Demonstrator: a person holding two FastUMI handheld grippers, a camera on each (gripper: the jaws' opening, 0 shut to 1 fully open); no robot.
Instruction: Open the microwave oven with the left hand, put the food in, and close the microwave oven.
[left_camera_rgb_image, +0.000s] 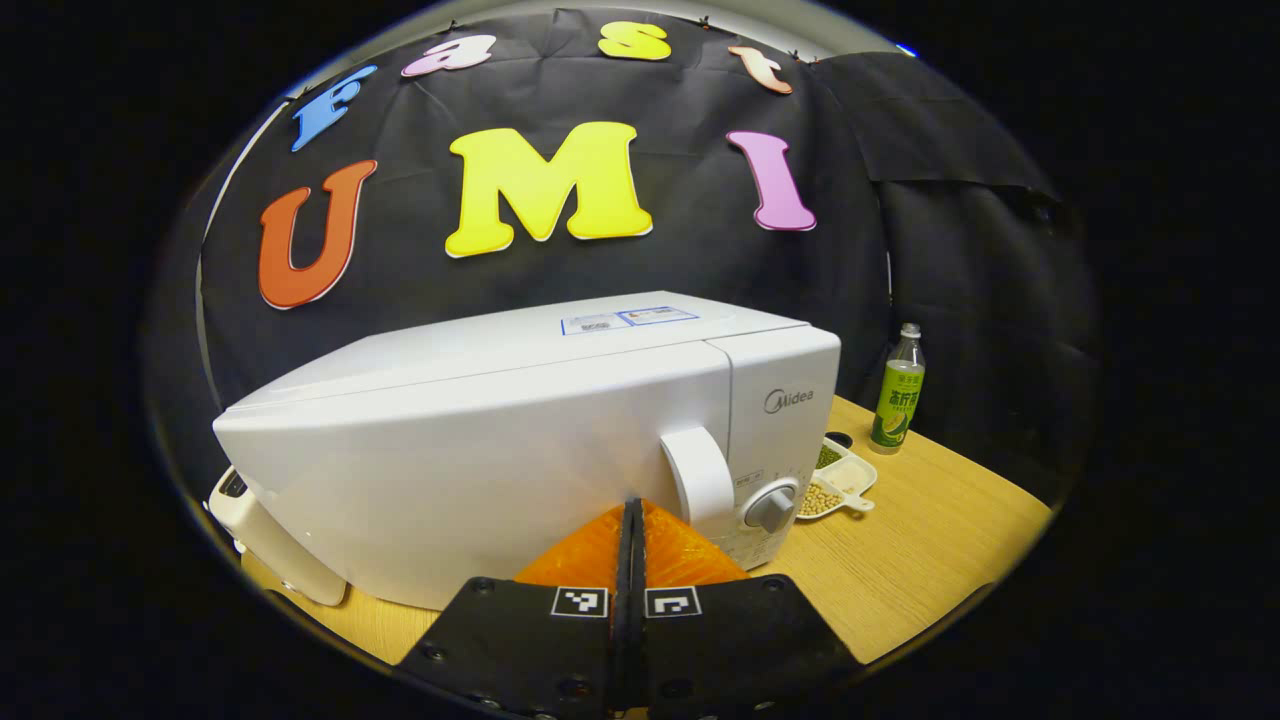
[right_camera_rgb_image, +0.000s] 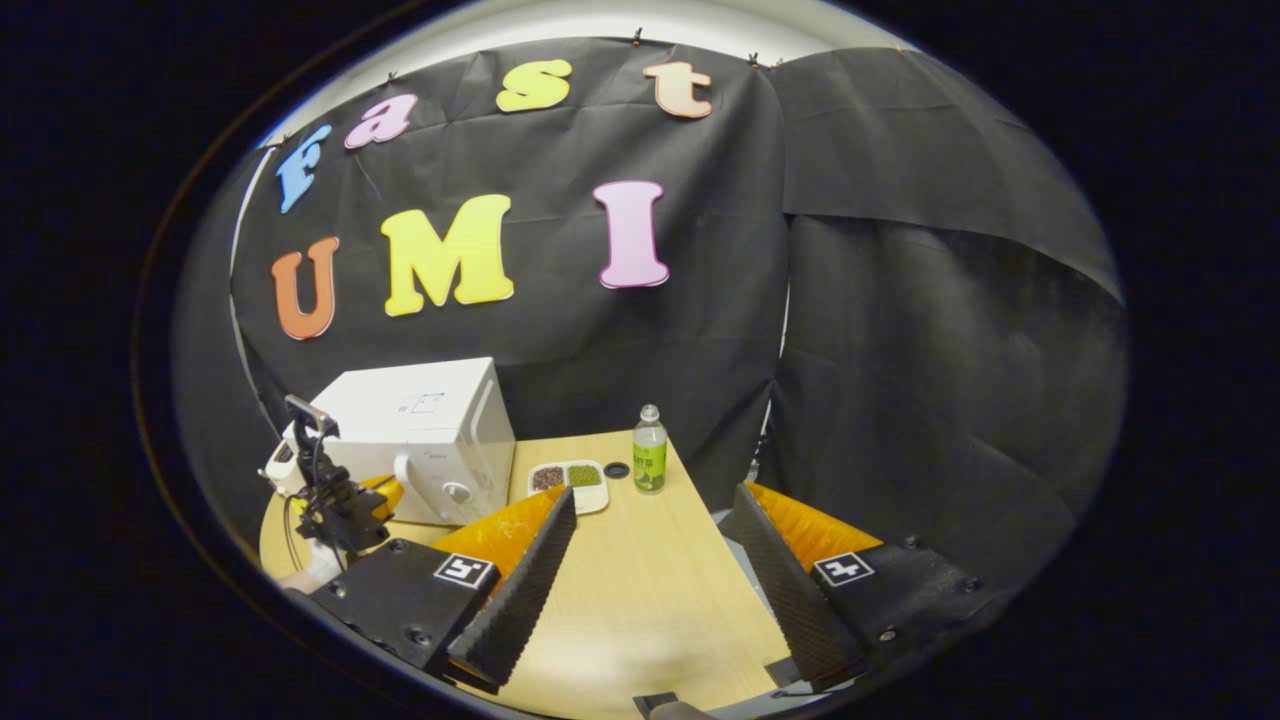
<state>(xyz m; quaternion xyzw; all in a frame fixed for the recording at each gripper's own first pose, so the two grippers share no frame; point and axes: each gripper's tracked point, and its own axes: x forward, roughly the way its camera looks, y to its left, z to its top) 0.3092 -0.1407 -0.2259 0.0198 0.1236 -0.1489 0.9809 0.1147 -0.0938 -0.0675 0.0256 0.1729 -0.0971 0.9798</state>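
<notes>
A white microwave oven (left_camera_rgb_image: 520, 420) stands on the wooden table with its door closed; its white door handle (left_camera_rgb_image: 698, 475) and round knob (left_camera_rgb_image: 772, 508) face me. My left gripper (left_camera_rgb_image: 632, 520) is shut with nothing in it, its fingertips close in front of the door just left of the handle. A white divided dish of beans (left_camera_rgb_image: 838, 478) lies to the right of the oven. In the right gripper view the oven (right_camera_rgb_image: 420, 440) stands at the far left, the dish of food (right_camera_rgb_image: 568, 482) beside it, and the left gripper (right_camera_rgb_image: 345, 505) before the door. My right gripper (right_camera_rgb_image: 645, 545) stands open over the table.
A green-labelled bottle (left_camera_rgb_image: 897, 392) stands behind the dish, also seen as the bottle (right_camera_rgb_image: 649, 452) with a dark round lid (right_camera_rgb_image: 617, 470) beside it. A white device (left_camera_rgb_image: 262, 535) leans at the oven's left side. The table edge (left_camera_rgb_image: 950, 600) runs close on the right.
</notes>
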